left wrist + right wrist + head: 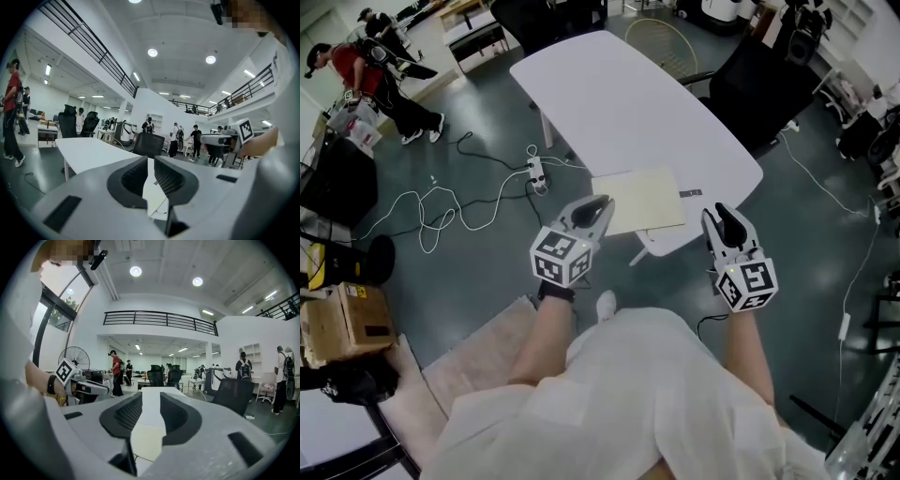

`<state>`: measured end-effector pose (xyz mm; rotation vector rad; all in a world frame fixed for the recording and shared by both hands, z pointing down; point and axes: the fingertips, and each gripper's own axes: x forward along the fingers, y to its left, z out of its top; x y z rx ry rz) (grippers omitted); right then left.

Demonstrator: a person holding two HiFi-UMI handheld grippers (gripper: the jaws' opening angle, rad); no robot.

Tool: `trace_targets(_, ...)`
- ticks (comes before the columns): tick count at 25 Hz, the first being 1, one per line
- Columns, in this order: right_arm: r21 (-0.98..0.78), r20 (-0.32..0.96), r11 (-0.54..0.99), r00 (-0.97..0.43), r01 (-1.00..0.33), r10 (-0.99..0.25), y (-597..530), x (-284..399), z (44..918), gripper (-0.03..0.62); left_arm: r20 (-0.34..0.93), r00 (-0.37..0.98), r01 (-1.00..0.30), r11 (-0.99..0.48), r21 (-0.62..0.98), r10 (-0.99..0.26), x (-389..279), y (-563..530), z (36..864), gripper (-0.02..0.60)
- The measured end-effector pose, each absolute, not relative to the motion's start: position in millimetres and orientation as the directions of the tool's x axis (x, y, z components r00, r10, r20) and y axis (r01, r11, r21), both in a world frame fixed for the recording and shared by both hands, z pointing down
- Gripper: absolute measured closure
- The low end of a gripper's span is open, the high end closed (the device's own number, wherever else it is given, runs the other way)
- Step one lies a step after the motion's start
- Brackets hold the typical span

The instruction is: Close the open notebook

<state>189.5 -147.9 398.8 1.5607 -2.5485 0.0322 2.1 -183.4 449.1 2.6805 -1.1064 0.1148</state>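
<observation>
A cream notebook (pixel 642 199) lies flat near the front edge of the white table (pixel 619 103); I see one pale face and no fold. My left gripper (pixel 602 203) hovers over the notebook's left edge, jaws shut with nothing between them. My right gripper (pixel 719 214) stands open and empty just off the table's front right corner, right of the notebook. In the left gripper view the left gripper (pixel 150 161) points across the table, the notebook (pixel 153 194) below. The right gripper view shows the right gripper (pixel 151 399) with the notebook (pixel 147 439) low between its jaws.
A small dark item (pixel 690 193) lies by the notebook's right edge. A black office chair (pixel 759 80) stands at the table's right. Cables (pixel 459 211) and a power strip (pixel 536 172) lie on the floor at left. A cardboard box (pixel 347 323) sits far left. People stand about.
</observation>
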Motion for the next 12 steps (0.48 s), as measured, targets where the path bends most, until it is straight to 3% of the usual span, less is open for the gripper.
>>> trace_targets(12, 0.058, 0.141, 0.449, -0.438, -0.892, -0.888, -228, 158, 418, 0.461, 0.217, 0.751, -0.661, -0.718, 0.220, -0.624, -22, -255, 488, 0.559)
